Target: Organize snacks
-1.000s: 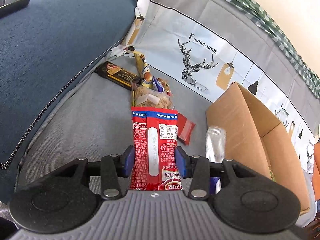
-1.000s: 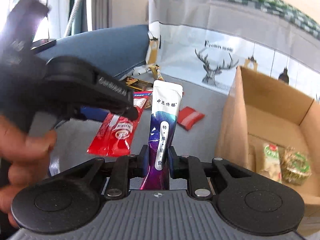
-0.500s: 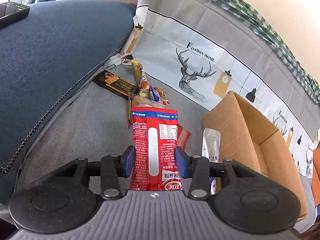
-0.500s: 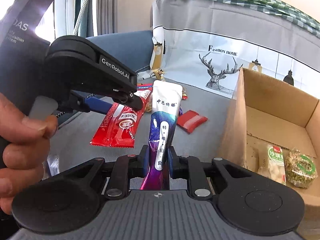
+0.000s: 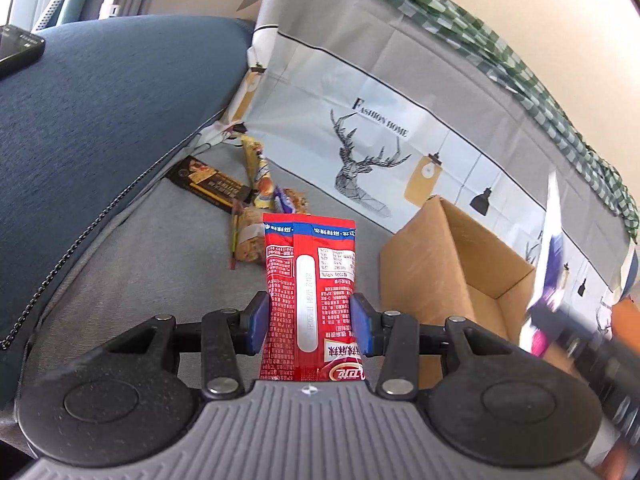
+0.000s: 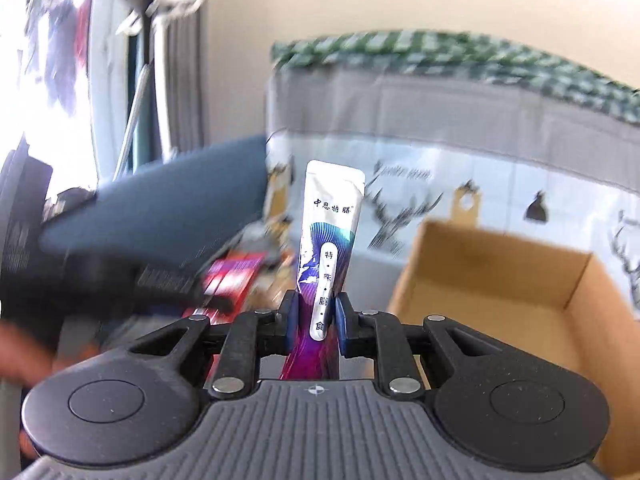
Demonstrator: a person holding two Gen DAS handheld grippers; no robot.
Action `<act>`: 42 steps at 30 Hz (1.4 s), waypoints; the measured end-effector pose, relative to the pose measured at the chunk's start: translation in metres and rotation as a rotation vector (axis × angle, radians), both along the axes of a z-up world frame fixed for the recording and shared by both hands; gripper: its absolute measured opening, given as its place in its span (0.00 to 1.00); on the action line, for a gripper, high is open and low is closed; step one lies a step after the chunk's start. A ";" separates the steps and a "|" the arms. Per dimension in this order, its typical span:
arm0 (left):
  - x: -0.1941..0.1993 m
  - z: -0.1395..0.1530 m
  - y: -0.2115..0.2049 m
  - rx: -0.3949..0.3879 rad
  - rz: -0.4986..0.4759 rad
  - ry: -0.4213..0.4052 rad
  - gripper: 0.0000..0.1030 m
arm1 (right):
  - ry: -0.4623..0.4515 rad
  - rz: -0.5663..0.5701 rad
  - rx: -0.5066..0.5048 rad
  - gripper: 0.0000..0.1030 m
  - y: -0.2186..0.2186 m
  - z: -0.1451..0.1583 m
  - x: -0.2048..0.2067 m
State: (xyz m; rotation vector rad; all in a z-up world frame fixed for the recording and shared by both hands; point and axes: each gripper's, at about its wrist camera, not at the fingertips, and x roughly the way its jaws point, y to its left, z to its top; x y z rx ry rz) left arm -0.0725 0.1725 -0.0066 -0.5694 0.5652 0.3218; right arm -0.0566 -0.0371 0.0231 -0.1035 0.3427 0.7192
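Observation:
My left gripper is shut on a red snack packet and holds it upright above the grey sofa seat. My right gripper is shut on a white and purple sachet, held upright left of the open cardboard box. The box also shows in the left wrist view, to the right of the red packet. The right gripper with its sachet appears blurred at the right edge of the left wrist view. The left gripper and red packet show blurred in the right wrist view.
Several loose snacks and a dark flat packet lie on the seat by the blue cushion. A deer-print cloth covers the sofa back. A phone rests on the cushion.
Both grippers have risen with their packets. The right gripper moved up and toward the box, so the box inside is mostly out of its view. The right view is now motion-blurred.

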 end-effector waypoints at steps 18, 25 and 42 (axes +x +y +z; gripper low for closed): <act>0.027 0.017 -0.050 0.041 -0.115 -0.049 0.46 | -0.021 -0.246 0.013 0.20 -0.093 0.001 0.059; 0.042 0.034 -0.068 0.064 -0.172 -0.097 0.46 | -0.017 -0.300 -0.019 0.20 -0.113 -0.002 0.065; 0.102 0.031 -0.131 0.136 -0.362 -0.168 0.46 | -0.036 -0.405 -0.028 0.20 -0.135 -0.004 0.068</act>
